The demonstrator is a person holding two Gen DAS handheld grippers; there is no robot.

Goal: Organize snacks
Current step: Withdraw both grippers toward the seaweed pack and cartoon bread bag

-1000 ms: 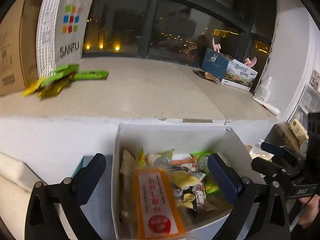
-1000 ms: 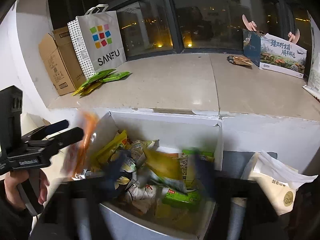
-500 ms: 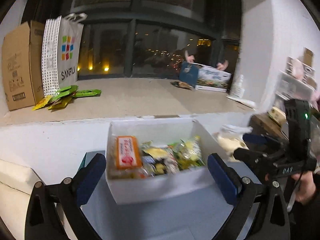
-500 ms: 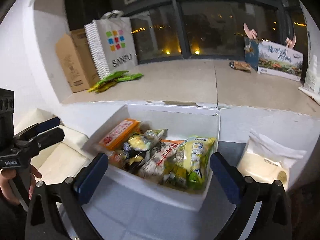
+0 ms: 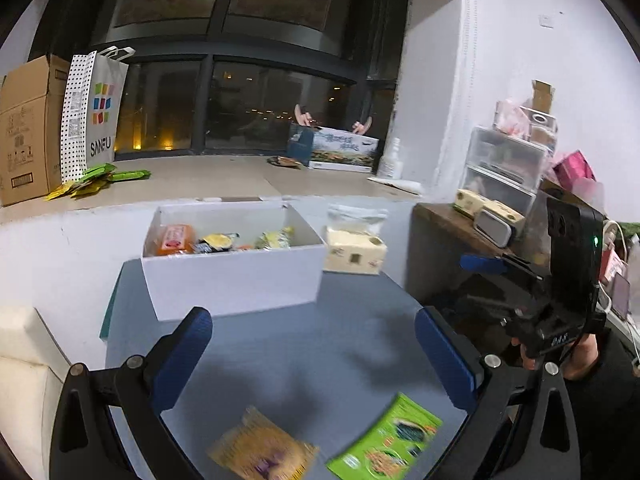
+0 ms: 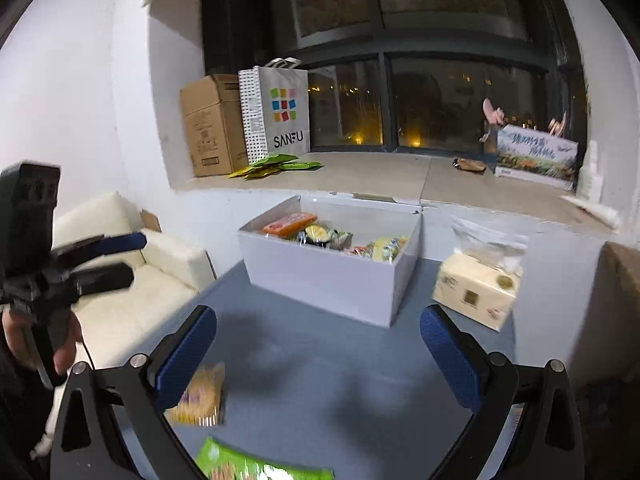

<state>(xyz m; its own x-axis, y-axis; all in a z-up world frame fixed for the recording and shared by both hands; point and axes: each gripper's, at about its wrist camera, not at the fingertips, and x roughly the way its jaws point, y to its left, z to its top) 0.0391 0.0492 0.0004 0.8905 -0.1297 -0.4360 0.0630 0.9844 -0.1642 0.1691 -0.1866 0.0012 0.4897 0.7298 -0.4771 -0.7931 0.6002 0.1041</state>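
A white box [image 5: 236, 276] [image 6: 320, 280] full of snack packets, an orange one [image 5: 174, 236] [image 6: 290, 222] among them, stands at the far side of the grey table [image 5: 320, 344]. Near the front edge lie a yellow packet [image 5: 262, 450] [image 6: 200, 394] and a green packet [image 5: 386, 440] [image 6: 256, 466]. My left gripper [image 5: 312, 352] is open and empty above these two. My right gripper [image 6: 316, 350] is open and empty too, well back from the box. In the right wrist view the left gripper [image 6: 100, 260] appears at the left, held by a hand.
A tissue pack [image 5: 354, 250] [image 6: 476, 288] sits right of the box. On the window ledge are a cardboard box [image 6: 210, 124], a SANFU bag [image 6: 280, 112], green sachets [image 6: 280, 164] and a printed carton [image 6: 536, 152]. A cream sofa [image 6: 132, 280] lies left; a shelf with drawers [image 5: 504, 172] right.
Both grippers have pulled up and back from the white box, which now looks farther away. The yellow and green packets on the near table have come into view.
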